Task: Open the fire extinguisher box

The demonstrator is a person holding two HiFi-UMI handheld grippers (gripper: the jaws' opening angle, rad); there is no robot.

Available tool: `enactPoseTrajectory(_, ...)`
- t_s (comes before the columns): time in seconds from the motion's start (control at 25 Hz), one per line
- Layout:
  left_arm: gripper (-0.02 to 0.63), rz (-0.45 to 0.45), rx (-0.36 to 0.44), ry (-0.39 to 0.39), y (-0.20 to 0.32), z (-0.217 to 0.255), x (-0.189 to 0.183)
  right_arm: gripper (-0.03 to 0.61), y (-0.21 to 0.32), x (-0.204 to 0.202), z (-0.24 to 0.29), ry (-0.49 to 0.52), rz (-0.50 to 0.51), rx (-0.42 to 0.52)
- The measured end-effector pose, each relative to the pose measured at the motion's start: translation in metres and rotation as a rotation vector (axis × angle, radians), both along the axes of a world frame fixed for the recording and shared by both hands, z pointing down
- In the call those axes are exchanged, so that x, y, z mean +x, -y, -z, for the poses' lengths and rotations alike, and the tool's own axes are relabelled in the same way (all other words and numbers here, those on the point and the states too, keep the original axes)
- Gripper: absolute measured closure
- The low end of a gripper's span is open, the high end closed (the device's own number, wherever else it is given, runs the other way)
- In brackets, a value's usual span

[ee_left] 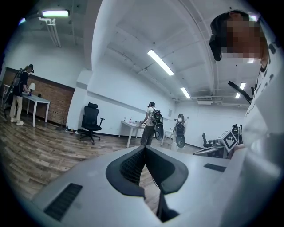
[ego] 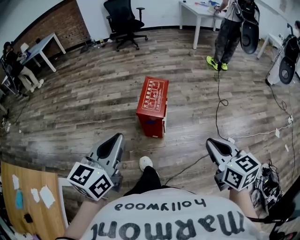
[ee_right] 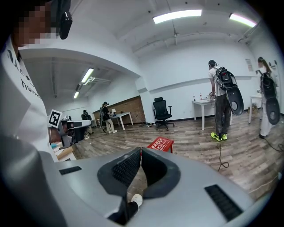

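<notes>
The red fire extinguisher box (ego: 152, 105) stands on the wooden floor in the middle of the head view, with its lid closed and a white label on top. My left gripper (ego: 116, 137) is held near me at the lower left, well short of the box, jaws shut and empty. At the lower right, my right gripper (ego: 211, 142) is also shut with nothing in it. In the right gripper view the box (ee_right: 160, 143) shows just beyond the closed jaw tips (ee_right: 140, 150). The left gripper view shows closed tips (ee_left: 144, 148) and no box.
A black cable (ego: 218, 103) runs over the floor right of the box. A person (ego: 228, 33) stands by a white table (ego: 199, 11) at the back, near a black office chair (ego: 123, 21). A wooden board (ego: 28, 197) lies at the lower left. My shoe (ego: 146, 163) is below the box.
</notes>
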State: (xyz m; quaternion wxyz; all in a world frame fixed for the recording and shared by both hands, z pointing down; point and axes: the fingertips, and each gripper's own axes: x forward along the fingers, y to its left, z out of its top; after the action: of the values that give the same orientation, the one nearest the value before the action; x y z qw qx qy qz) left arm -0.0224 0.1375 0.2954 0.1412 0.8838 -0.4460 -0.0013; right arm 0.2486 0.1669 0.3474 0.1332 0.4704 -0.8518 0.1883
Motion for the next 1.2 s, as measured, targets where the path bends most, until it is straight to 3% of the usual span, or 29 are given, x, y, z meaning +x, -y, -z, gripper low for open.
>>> enactPoseTrajectory(0.4,0.606,-0.014,-0.021,-0.009,0.06,0.001,-0.007,0.567,0.059,-0.018,0.006,-0.009,0.01,-0.024)
enactPoseTrajectory(0.88,0.606,0.056,-0.02,-0.032,0.162,-0.01,-0.073,0.566,0.165,-0.058,0.003,-0.08,0.028,-0.021)
enactPoseTrajectory(1.2,0.606,0.04,-0.079,-0.031,0.215,-0.023,-0.094,0.568,0.223,-0.093,0.002,-0.074,0.054,-0.04)
